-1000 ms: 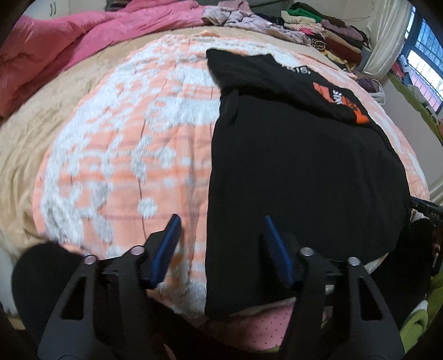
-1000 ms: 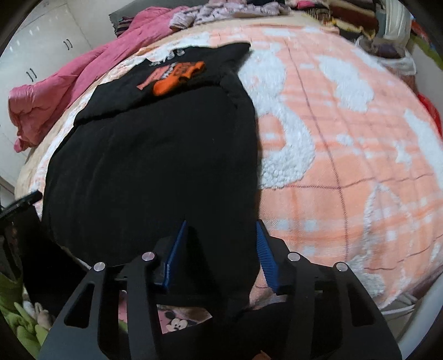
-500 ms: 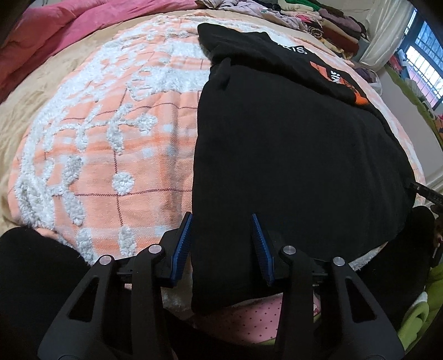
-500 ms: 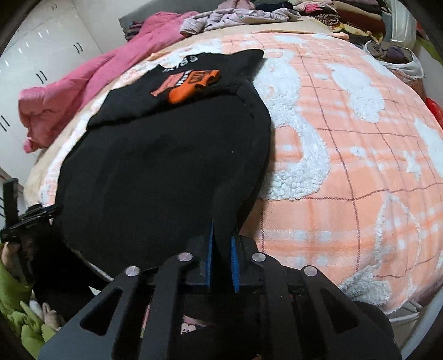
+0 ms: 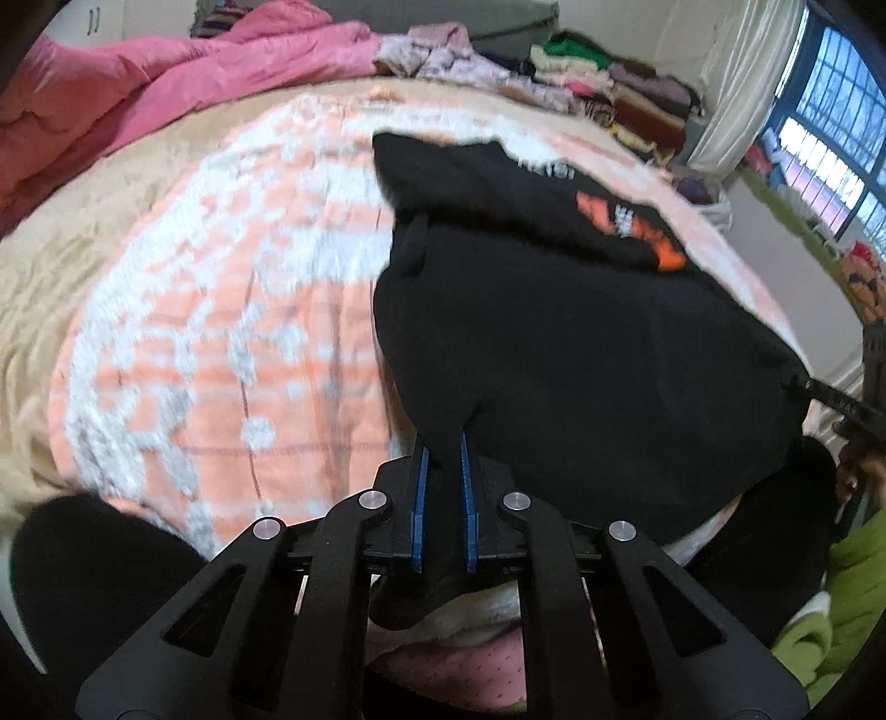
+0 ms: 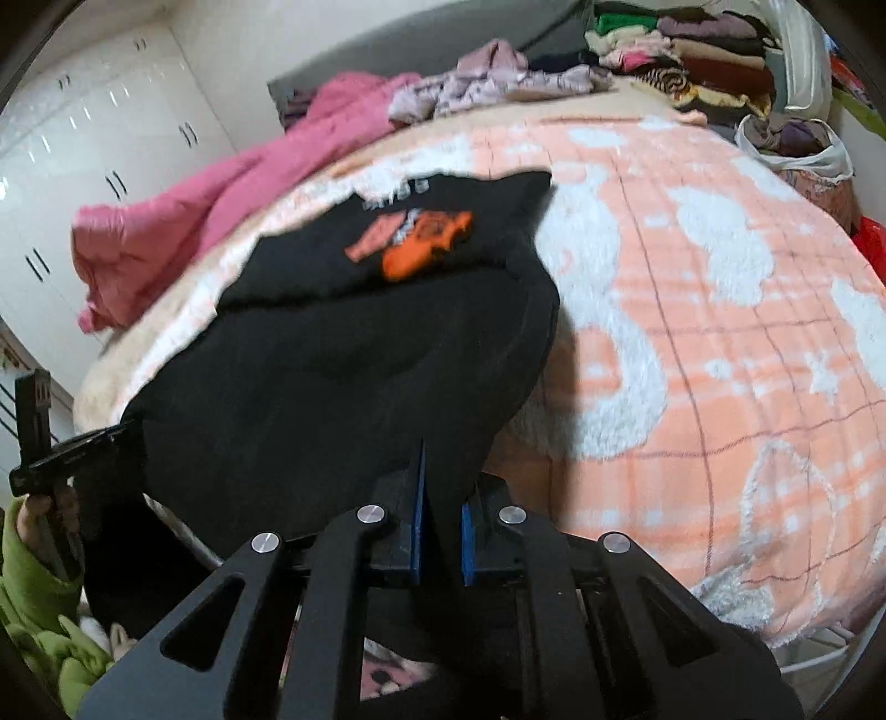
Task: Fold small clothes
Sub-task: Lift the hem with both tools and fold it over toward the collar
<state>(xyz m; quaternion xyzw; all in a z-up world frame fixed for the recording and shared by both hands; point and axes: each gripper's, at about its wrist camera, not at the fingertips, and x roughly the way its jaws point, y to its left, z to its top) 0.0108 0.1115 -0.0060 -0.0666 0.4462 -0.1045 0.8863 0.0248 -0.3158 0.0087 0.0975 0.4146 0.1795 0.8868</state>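
Observation:
A black garment [image 5: 581,343] with an orange print [image 5: 631,230] lies on the orange and white blanket [image 5: 221,310], its far part folded over. My left gripper [image 5: 442,443] is shut on the garment's near left corner, lifted off the blanket. My right gripper [image 6: 442,459] is shut on the near right corner of the garment [image 6: 343,376], also raised. The orange print [image 6: 415,243] faces up at the far end. The left gripper [image 6: 61,448] shows at the left edge of the right wrist view.
A pink quilt [image 5: 138,111] lies bunched at the far left of the bed. Stacked folded clothes [image 6: 692,50] sit at the far end. A white bag [image 6: 797,149] of clothes stands at the bed's right side. White cupboards [image 6: 83,144] line the left wall.
Both grippers have closed on the garment's near corners and lifted them; the right closed first, the left after. The near hem now rises off the blanket.

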